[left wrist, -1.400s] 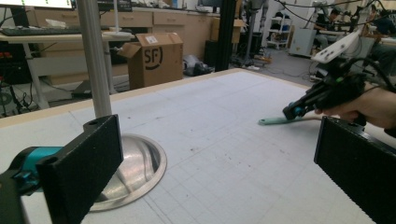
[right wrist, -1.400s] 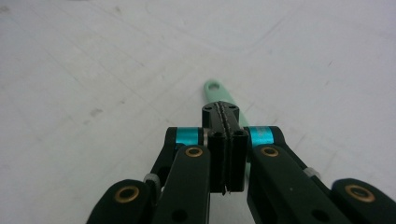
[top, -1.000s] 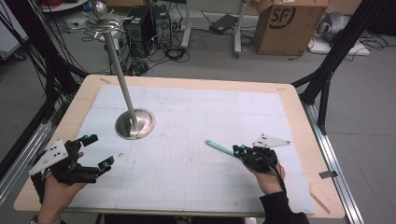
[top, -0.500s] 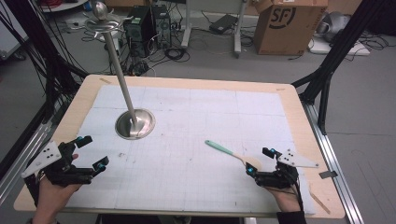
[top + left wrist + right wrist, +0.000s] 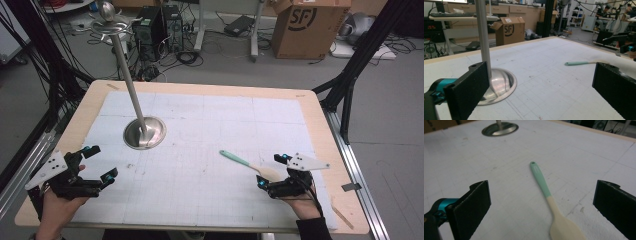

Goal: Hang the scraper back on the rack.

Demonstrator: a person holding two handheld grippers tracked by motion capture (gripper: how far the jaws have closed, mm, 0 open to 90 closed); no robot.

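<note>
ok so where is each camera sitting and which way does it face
High view: above the near edge, looking forward and down on the table; both hands, left gripper, right gripper.
Left gripper view: rides low, faces the stand; own jaws wide apart.
Right gripper view: looks down at the spoon; own jaws wide apart.
All share spoon and stand.
</note>
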